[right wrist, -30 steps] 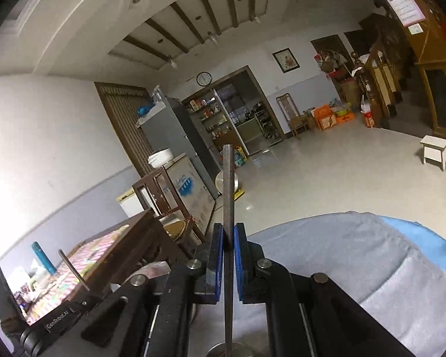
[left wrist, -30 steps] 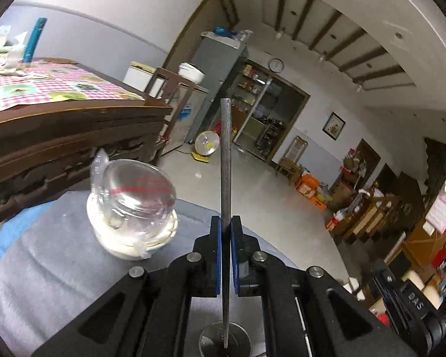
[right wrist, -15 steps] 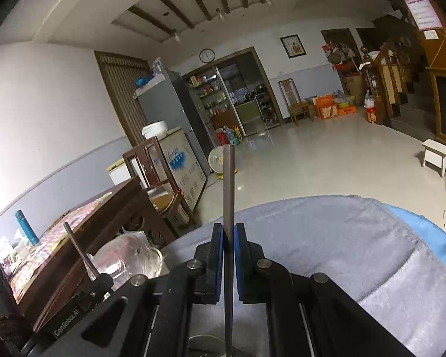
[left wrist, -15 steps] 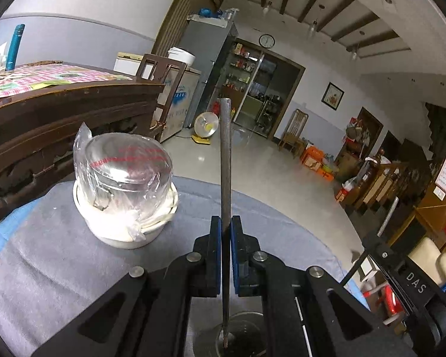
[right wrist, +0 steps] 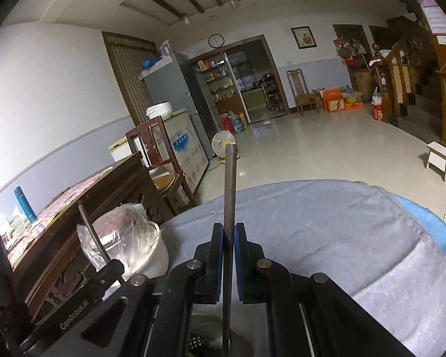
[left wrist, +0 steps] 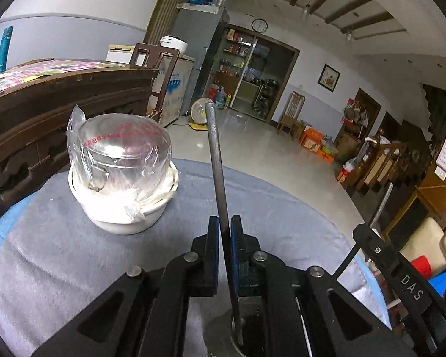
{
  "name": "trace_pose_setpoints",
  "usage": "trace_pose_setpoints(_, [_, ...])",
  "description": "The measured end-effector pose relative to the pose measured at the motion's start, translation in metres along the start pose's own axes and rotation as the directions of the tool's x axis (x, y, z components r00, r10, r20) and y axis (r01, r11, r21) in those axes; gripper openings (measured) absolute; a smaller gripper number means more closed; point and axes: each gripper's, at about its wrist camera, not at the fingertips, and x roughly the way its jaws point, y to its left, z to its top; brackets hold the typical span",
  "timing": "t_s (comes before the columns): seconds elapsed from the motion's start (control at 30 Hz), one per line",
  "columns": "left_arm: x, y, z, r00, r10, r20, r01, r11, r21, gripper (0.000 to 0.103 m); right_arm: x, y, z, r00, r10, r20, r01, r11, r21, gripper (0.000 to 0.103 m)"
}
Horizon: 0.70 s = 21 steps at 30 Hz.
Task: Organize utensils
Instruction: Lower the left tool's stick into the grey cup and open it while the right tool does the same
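Your left tongs (left wrist: 223, 229) are clamped tight on the thin metal handle of a utensil (left wrist: 215, 160), which stands up between the blue pads and tilts slightly left at its tip; its round head sits low at the bottom edge of the left wrist view, mostly hidden by the tongs' body. Your right tongs (right wrist: 229, 235) are likewise closed on a second utensil's handle (right wrist: 230, 184), upright, with a perforated round head (right wrist: 197, 340) just visible beneath, like a skimmer or strainer spoon.

You are working over a desk covered with a grey cloth (left wrist: 59, 253), with blue showing at its edges. On the cloth, to the left of your left tongs, stands a white bowl (left wrist: 119, 223). Inside it sits a clear glass container wrapped in a transparent plastic bag (left wrist: 119, 145) with red markings; you cannot tell whether anything is inside it. Neither utensil touches the bowl. Behind it stands a dark wooden table (left wrist: 59, 95) with a checked cover.
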Motion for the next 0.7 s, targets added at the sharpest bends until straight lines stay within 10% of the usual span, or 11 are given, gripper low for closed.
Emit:
trace_pose_setpoints(0.23, [0.002, -0.002, -0.007, 0.999, 0.007, -0.048, -0.006, 1.0, 0.022, 0.009, 0.0, -0.005, -0.007, 0.999, 0.006, -0.049, -0.006, 1.0, 0.011, 0.01])
trace_pose_setpoints(0.63, [-0.012, 0.006, -0.012, 0.997, 0.014, -0.075, -0.013, 1.0, 0.019, 0.05, -0.002, -0.007, -0.011, 0.996, -0.007, -0.094, 0.01, 1.0, 0.026, 0.012])
trace_pose_setpoints(0.7, [-0.017, 0.009, -0.011, 0.997, 0.012, -0.076, -0.011, 1.0, 0.012, 0.051, -0.005, -0.008, -0.011, 0.995, -0.018, -0.095, 0.021, 0.999, 0.027, 0.029])
